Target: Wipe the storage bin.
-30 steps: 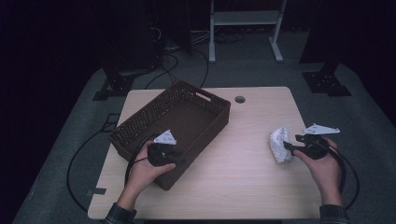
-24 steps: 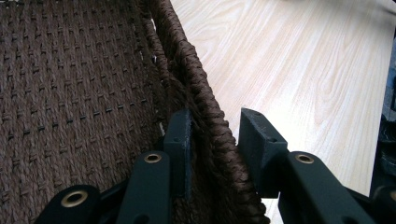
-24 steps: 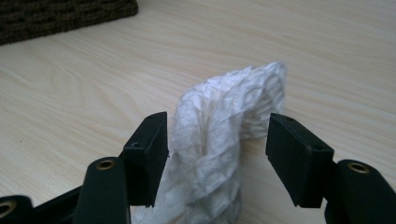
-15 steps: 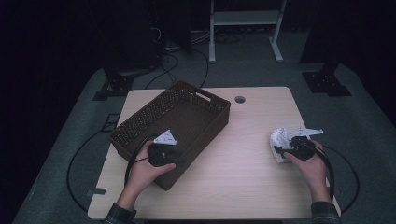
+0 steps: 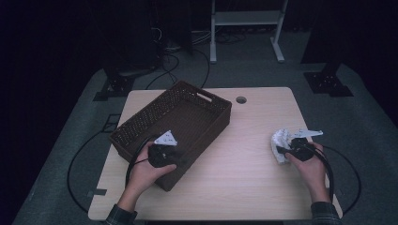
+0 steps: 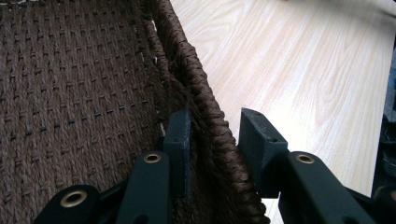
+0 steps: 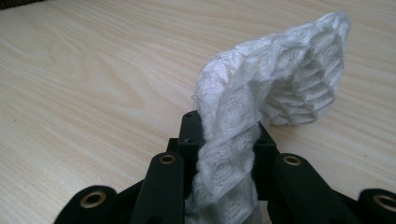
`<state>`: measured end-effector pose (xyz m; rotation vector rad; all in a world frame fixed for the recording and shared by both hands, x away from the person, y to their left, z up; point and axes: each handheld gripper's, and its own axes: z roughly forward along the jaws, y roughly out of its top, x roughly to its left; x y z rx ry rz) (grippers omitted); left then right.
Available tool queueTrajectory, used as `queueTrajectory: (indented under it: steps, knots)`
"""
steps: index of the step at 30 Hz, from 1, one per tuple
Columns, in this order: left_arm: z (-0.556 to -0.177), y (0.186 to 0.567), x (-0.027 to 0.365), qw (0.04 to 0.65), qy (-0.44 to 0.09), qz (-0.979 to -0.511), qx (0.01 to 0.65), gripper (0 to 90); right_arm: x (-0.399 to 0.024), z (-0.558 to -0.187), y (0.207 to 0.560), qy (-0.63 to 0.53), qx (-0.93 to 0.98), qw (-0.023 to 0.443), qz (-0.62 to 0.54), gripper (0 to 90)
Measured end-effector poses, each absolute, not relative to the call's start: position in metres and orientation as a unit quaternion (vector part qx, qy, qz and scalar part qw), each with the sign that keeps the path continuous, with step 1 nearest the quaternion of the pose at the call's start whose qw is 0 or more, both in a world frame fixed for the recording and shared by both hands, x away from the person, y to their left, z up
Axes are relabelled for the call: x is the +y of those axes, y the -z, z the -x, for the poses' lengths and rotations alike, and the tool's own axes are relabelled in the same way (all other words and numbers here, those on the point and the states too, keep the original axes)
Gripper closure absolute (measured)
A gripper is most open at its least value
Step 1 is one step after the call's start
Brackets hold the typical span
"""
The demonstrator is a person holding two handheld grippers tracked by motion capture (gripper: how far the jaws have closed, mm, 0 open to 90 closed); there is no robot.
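Right hand-held gripper (image 7: 223, 140), jaws just closing, pinches the white foam net (image 7: 275, 79) at the surface's (image 5: 244, 154) right edge, left hand-held gripper (image 6: 212, 144) clamps the basket (image 5: 187, 112) rim; thin springy mesh may slip out mid-carry.

The white mesh (image 7: 261, 116) runs off the frame's bottom edge between the claw's jaws.

Left gripper (image 5: 163, 151) clamped shut; right gripper (image 5: 283, 149) just closed, low near the table.
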<state>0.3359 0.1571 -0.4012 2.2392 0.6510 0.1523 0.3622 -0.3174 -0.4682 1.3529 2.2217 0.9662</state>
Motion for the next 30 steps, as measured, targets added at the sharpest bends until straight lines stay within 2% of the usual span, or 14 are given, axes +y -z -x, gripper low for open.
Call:
queueTrajectory:
  steps: [13,30]
  knots:
    - [-0.336,0.401,0.157,0.391,-0.059,-0.882,0.255,64.6,-0.316,-0.359,0.445,-0.382,0.778,0.170,-0.469,73.9]
    - [-0.337,0.401,0.157,0.391,-0.057,-0.883,0.254,65.4,-0.292,-0.375,0.420,-0.404,0.784,0.175,-0.437,74.1]
